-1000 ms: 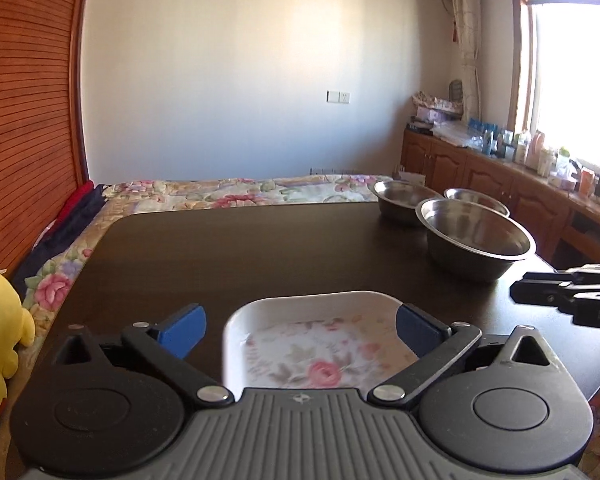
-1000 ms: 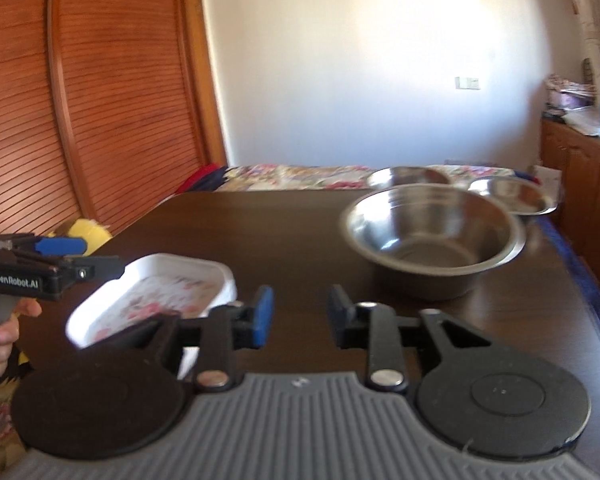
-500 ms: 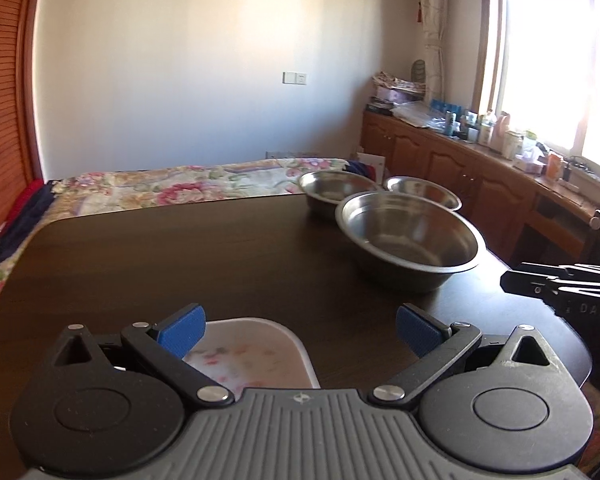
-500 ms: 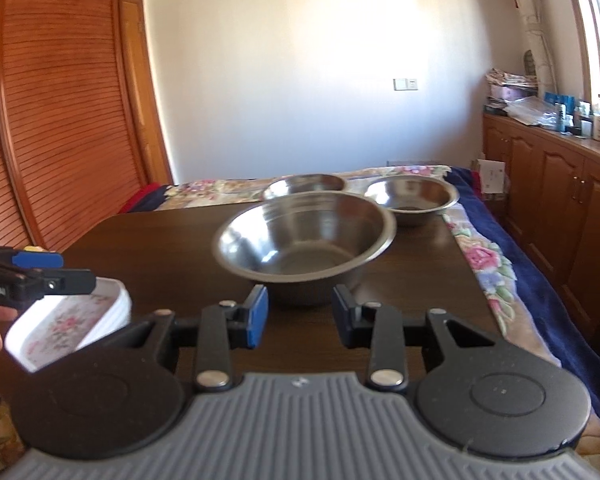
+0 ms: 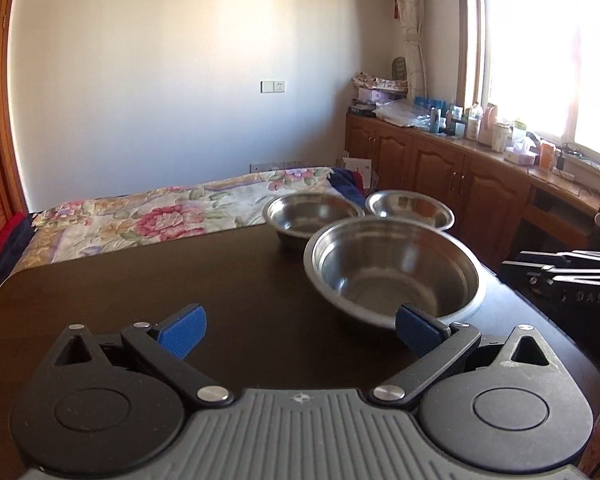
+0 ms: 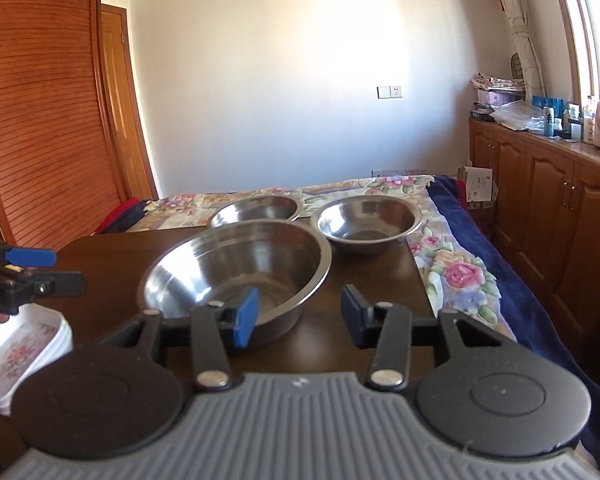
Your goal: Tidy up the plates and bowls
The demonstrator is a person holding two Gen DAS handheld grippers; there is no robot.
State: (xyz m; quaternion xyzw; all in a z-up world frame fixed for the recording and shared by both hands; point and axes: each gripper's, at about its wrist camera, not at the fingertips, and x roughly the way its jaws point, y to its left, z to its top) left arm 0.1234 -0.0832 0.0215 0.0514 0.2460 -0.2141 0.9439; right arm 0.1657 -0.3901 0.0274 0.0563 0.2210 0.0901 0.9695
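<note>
Both tongs released, nothing held.
Left tongs point(image 5: 300, 330) and right tongs point(image 6: 298, 312) hover over the dark counter point(image 5: 160, 280). Large steel bowl point(image 6: 236, 268) sits near its right edge, two smaller bowls point(image 6: 370, 220) behind it. Floral white dish point(image 6: 18, 356) lies at the near left.

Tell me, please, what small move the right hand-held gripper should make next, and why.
Probably ease forward to set its open jaws over the near rim of the large steel bowl. The right hand-held gripper holds nothing, and that rim lies just ahead, its left pad already level with it. Two smaller steel bowls wait behind on the table.
</note>
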